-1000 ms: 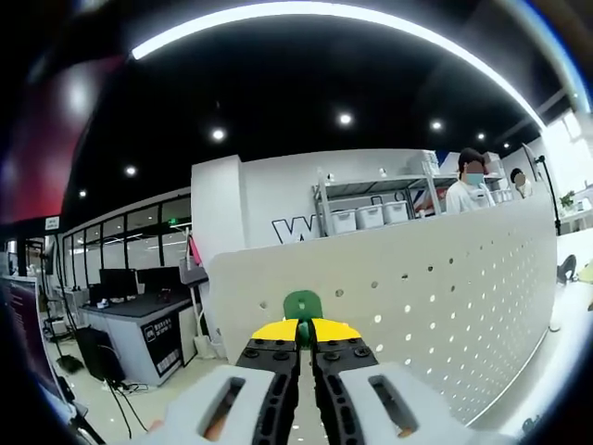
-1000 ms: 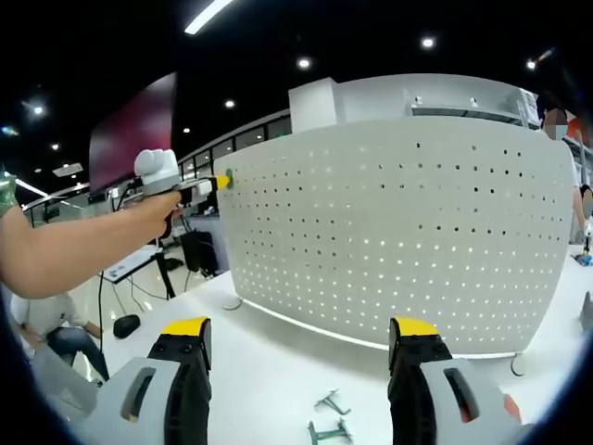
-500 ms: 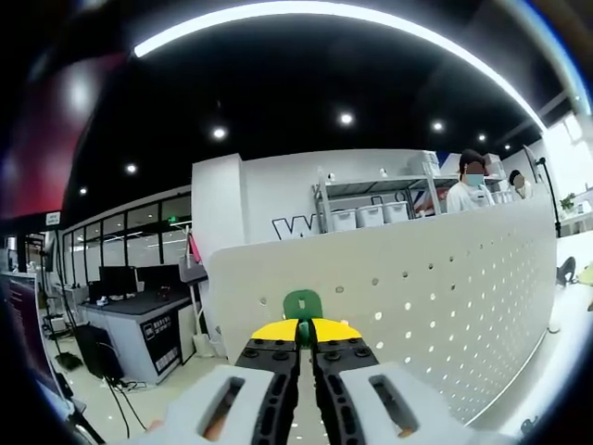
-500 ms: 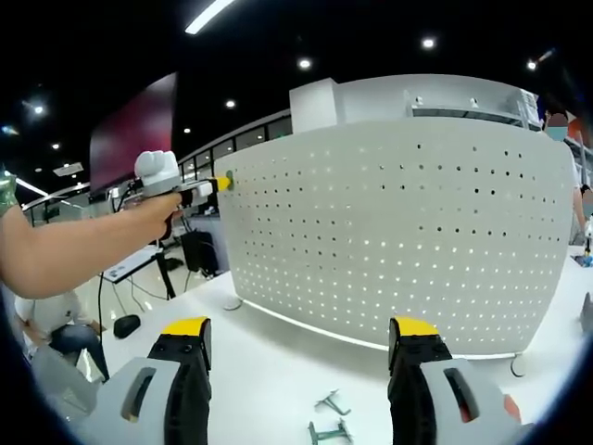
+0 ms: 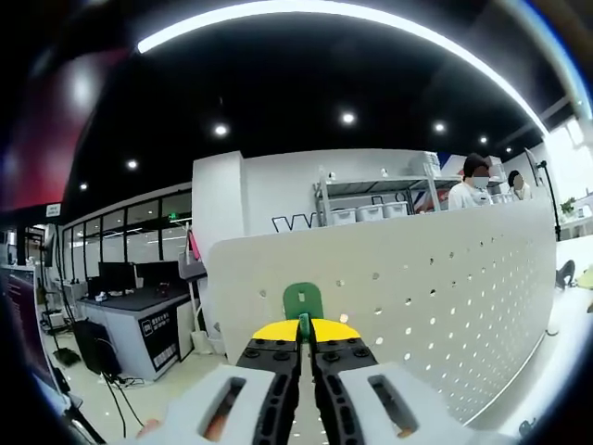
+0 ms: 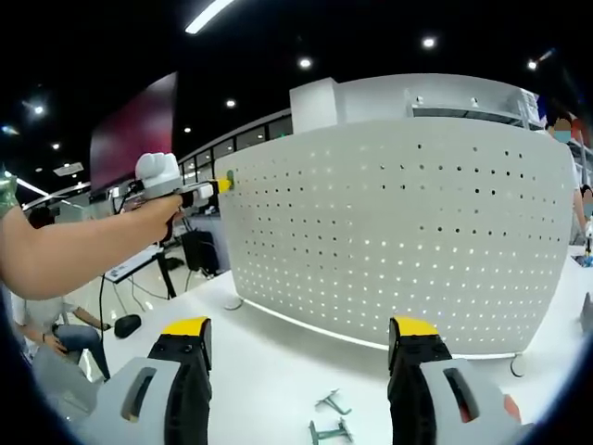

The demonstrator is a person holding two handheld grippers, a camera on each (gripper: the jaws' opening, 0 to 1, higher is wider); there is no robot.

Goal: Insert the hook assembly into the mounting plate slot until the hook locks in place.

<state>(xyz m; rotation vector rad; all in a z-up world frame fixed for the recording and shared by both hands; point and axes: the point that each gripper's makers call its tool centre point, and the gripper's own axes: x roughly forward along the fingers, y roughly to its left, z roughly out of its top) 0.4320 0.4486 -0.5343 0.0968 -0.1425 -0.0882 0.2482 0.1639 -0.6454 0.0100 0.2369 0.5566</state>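
The white perforated mounting plate [image 6: 398,241] stands upright on the white table [image 6: 269,371]. In the left gripper view my left gripper [image 5: 304,324] is shut on a green hook [image 5: 302,300], held against the plate [image 5: 417,297] near its upper left corner. The right gripper view shows that left gripper [image 6: 222,183] from the side, touching the plate's top left edge, with a person's arm [image 6: 83,246] behind it. My right gripper [image 6: 298,343] is open low over the table, with nothing between its jaws.
Small metal hook parts [image 6: 329,417] lie on the table below the right gripper. Behind the plate stand shelving with bins [image 5: 371,209] and people [image 5: 473,185]. Desks with monitors [image 5: 130,297] stand at the left.
The green hook sits slightly lower against the plate's top edge in the left gripper view. The right gripper has not moved.
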